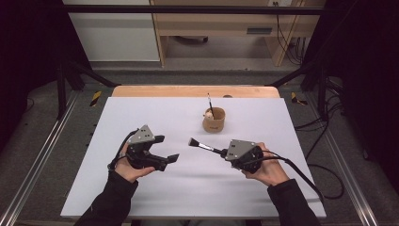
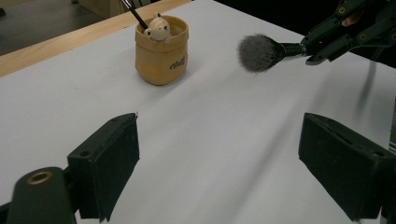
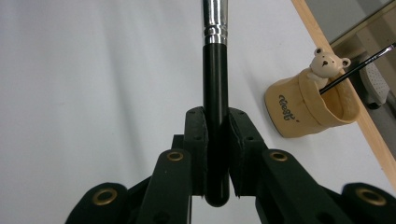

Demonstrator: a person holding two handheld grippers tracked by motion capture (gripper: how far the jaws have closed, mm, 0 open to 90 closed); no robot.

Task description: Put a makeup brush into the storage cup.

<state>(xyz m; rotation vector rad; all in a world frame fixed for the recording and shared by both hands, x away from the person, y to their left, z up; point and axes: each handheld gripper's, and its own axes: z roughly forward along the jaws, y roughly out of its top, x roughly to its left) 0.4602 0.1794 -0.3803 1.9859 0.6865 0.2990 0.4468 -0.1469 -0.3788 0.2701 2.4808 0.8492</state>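
My right gripper (image 1: 222, 152) is shut on the black handle of a makeup brush (image 1: 201, 146), whose dark bristle head points left over the white board. In the right gripper view the handle (image 3: 215, 121) stands clamped between both pads (image 3: 196, 140). The left gripper view has the fluffy brush head (image 2: 258, 51) hanging above the board at upper right. A tan cup (image 1: 214, 119) with a small bear figure on its rim stands further back, a thin brush leaning in it. My left gripper (image 1: 166, 149) is open, empty, at the left of the board, jaws pointing right.
The white board (image 1: 141, 113) covers a wooden table whose far edge (image 1: 188, 91) shows behind it. Cables trail off the right side. Metal frame rails run along both sides of the table.
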